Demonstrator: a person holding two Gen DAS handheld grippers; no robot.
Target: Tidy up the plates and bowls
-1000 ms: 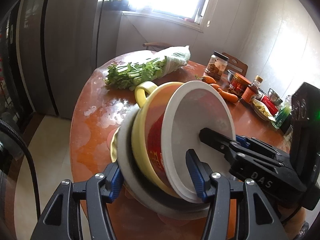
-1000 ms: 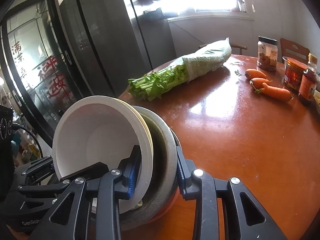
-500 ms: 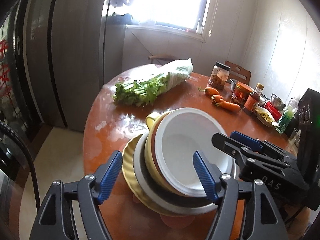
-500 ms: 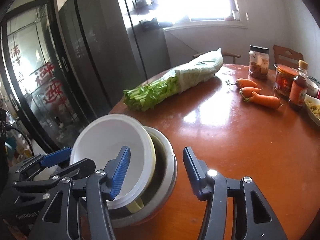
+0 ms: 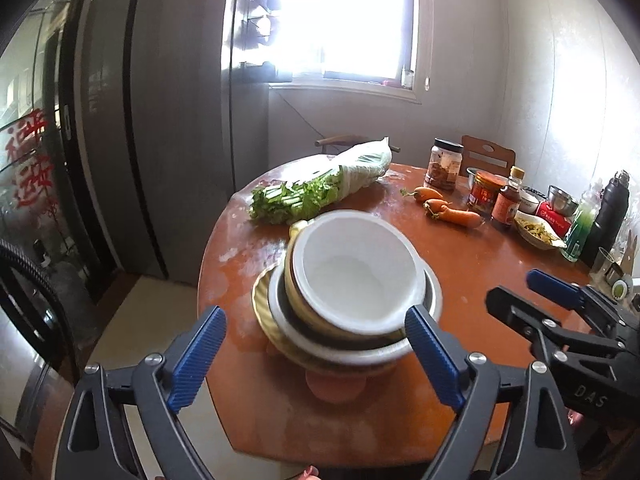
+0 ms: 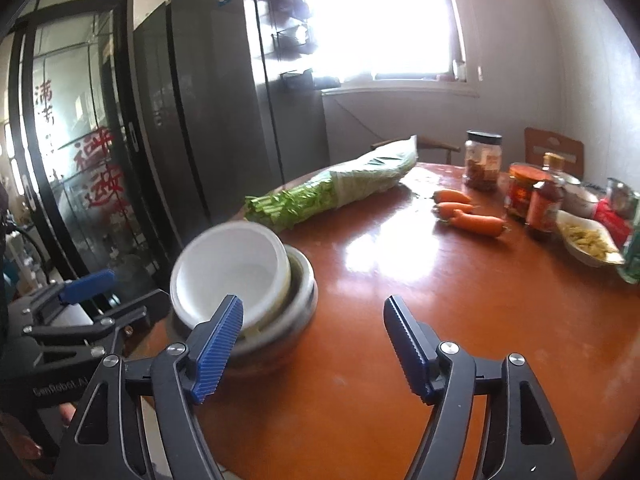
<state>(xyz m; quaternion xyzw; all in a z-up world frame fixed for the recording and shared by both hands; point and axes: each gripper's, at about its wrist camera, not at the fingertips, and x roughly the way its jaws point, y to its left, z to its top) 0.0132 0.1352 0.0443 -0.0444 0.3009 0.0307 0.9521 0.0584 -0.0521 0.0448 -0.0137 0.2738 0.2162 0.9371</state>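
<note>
Left wrist view: the left gripper [image 5: 316, 344] is held wide, nothing gripped, the stacked bowls [image 5: 356, 276] at 12 o'clock, seemingly untouched; the right gripper [image 6: 314, 340] is likewise spread wide.

The stacked bowls [image 5: 356, 280] sit on the desk [image 5: 460, 264] just ahead of the left tool [image 5: 316, 356]; greens [image 5: 320, 188] lie beyond, carrots [image 5: 448, 208] and jars [image 5: 444, 164] far right.

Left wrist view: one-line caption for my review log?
Open left hand-held gripper facing nested stack, white bowl on top, on round wooden table.
</note>
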